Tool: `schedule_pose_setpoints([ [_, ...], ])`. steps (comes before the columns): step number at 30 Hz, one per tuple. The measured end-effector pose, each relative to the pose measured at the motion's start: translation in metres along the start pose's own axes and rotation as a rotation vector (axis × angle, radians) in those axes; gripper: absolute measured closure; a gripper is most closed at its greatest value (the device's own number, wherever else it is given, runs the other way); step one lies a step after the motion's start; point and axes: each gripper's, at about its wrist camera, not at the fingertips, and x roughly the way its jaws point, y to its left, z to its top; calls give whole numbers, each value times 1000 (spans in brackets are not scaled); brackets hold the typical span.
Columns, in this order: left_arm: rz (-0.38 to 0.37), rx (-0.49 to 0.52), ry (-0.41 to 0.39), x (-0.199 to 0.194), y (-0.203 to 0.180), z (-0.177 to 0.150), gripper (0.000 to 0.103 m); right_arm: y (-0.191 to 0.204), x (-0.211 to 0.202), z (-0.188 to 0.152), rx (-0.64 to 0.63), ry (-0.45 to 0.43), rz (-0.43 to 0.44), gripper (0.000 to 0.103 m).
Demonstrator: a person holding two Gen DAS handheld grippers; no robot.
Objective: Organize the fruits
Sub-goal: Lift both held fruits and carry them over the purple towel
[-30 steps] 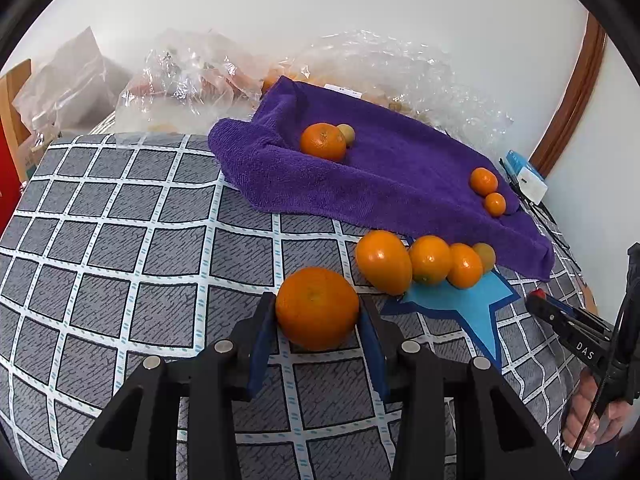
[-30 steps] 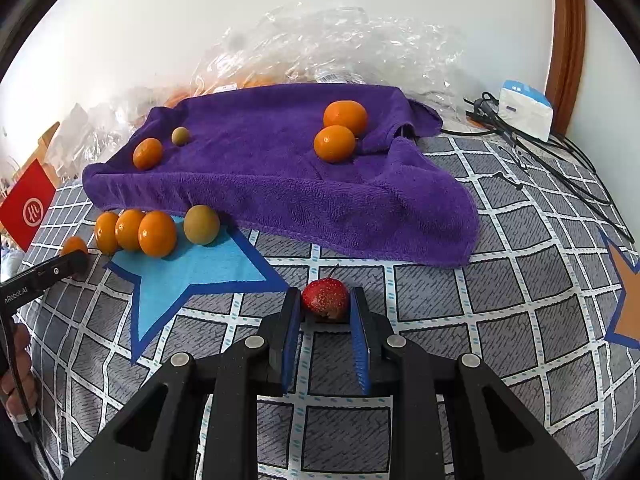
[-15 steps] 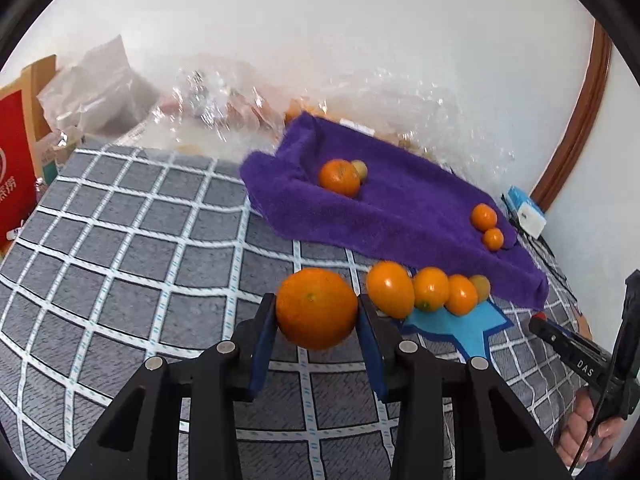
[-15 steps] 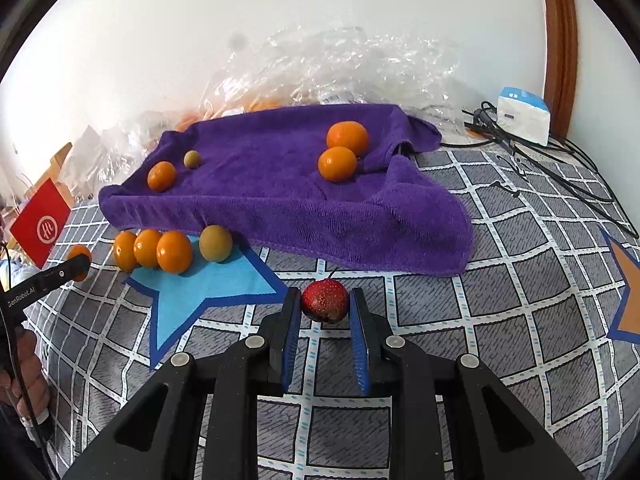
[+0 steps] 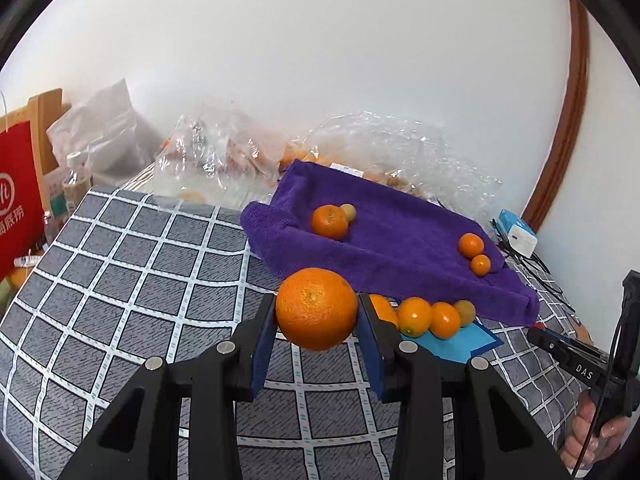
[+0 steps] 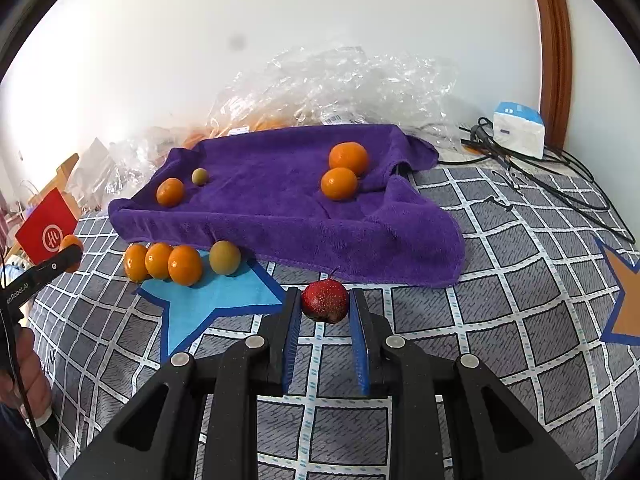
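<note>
The large orange (image 5: 316, 308) sits clamped between the jaws of the left gripper (image 5: 317, 322), held clear of the grey checked cover (image 5: 132, 280) beneath it. The small red fruit (image 6: 325, 301) is pinched in the same way by the right gripper (image 6: 325, 322), whose jaws are closed tight on it just in front of the near edge of the purple towel (image 6: 280, 208). A row of four small fruits (image 6: 182, 262) lies along that same towel edge, partly on a blue star patch (image 6: 208, 304); three are orange and the rightmost is greenish. On the towel two oranges (image 6: 343, 172) touch each other near its right fold, and one orange with a small greenish fruit (image 6: 182, 186) lies near its left end. Left of the row the cover is open right out to its edge; right of the red fruit it is also bare up to an orange star patch (image 6: 624, 304). Crumpled clear plastic bags (image 6: 340, 92) fill the strip between towel and wall, and black cables (image 6: 560, 184) trail from a white and blue box (image 6: 518, 130) at the far right corner.
</note>
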Motion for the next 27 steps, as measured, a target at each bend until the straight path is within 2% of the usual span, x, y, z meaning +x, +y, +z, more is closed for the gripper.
schedule_pose_setpoints([
  [10,-18,-41,-25,-7,6,1,66,0,-14,3,13,-26,19,79],
  [19,-15,-68,-46,-10,11,3,66,-4,-31,15,12,-51,-11,79],
  [27,-28,-151,14,-7,30,16,66,-12,-42,37,16,-76,-29,79],
])
